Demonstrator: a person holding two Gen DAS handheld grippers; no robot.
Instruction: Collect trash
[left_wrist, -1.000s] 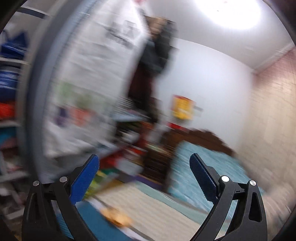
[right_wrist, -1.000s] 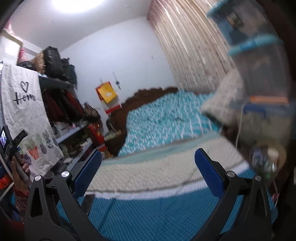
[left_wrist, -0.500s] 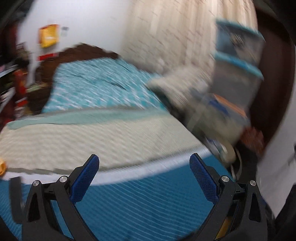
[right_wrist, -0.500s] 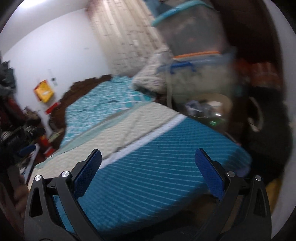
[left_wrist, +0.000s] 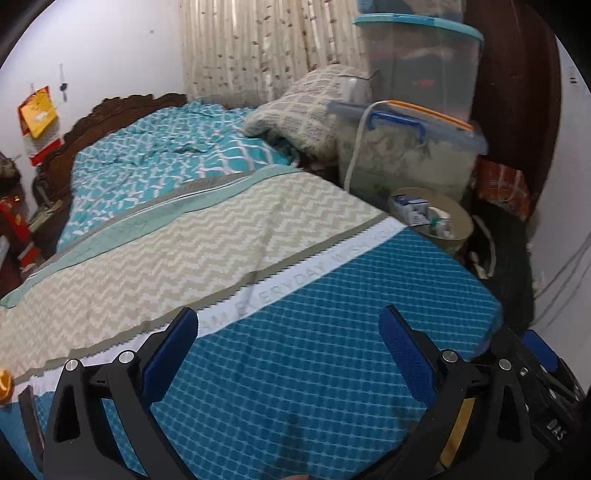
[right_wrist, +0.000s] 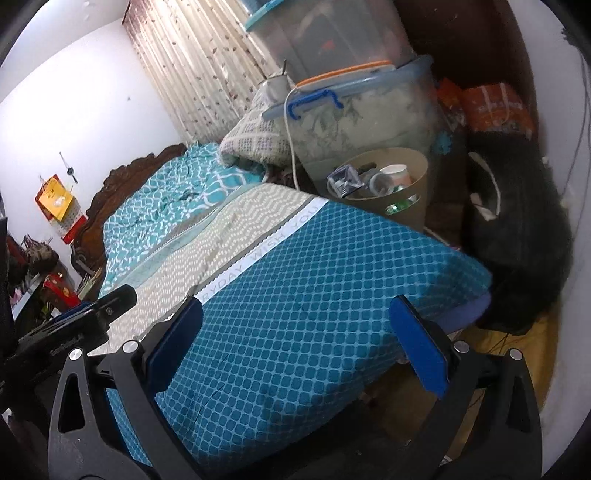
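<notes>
Both views have swung from the shelves to the bed (left_wrist: 295, 332). The left hand-held gripper (left_wrist: 288, 354) and right hand-held gripper (right_wrist: 295, 343) gape empty above it; the trash-filled wastebasket (right_wrist: 388, 184) stands beside the bed.

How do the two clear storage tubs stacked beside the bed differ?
The upper tub has a teal lid and shows dark contents; the lower tub has an orange-trimmed lid with blue handles and shows pale, light-coloured contents. The upper tub sits on the lower tub's lid, while the lower one stands behind the tan wastebasket. A white cord drapes over the lower tub only. Both are translucent plastic with lids on.
</notes>
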